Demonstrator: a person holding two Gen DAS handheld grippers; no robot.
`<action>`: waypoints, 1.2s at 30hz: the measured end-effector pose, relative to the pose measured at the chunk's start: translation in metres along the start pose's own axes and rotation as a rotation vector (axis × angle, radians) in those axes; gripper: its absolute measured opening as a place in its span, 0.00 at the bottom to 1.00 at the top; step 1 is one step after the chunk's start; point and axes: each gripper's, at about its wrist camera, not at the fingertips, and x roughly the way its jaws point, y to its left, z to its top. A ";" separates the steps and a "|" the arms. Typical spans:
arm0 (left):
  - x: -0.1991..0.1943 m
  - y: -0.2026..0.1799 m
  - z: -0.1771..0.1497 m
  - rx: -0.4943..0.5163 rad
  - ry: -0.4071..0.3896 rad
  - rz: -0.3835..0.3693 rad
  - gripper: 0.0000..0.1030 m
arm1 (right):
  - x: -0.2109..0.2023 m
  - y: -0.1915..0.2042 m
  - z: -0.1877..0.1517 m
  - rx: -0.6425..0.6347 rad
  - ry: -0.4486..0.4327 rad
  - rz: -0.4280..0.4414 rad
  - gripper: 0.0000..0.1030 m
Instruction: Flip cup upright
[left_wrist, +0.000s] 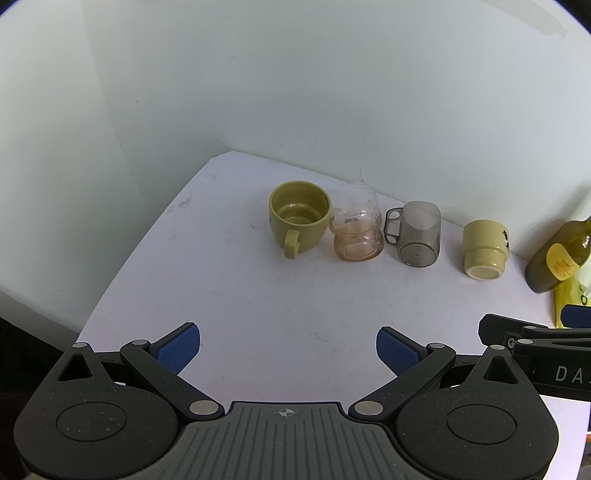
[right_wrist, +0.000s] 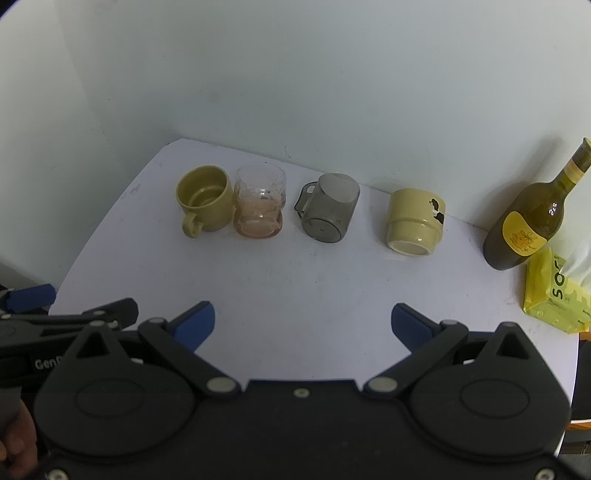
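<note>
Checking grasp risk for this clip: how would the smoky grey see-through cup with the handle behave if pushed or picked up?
The grey cup lies on its side on the white table, so a push could roll it until its handle catches. It looks like thin plastic, so probably light. Its smooth wall may slip between the fingers.

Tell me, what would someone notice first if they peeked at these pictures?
Probably the row of four cups along the back of the white table: an olive mug and a pinkish glass stand upright and close together, while a grey see-through cup and a cream cup sit bottom-up to their right. Next, the dark green bottle at the far right, with a yellow packet in front of it.
</note>
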 end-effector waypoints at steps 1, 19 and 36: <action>0.000 0.000 0.000 0.000 0.000 -0.001 1.00 | 0.000 0.000 0.000 0.001 0.001 0.001 1.00; -0.003 -0.007 -0.001 -0.001 0.000 0.002 1.00 | -0.001 -0.004 -0.001 0.010 -0.002 0.004 1.00; 0.000 -0.002 -0.001 -0.025 0.003 0.002 1.00 | 0.003 -0.002 0.001 0.009 -0.001 0.008 1.00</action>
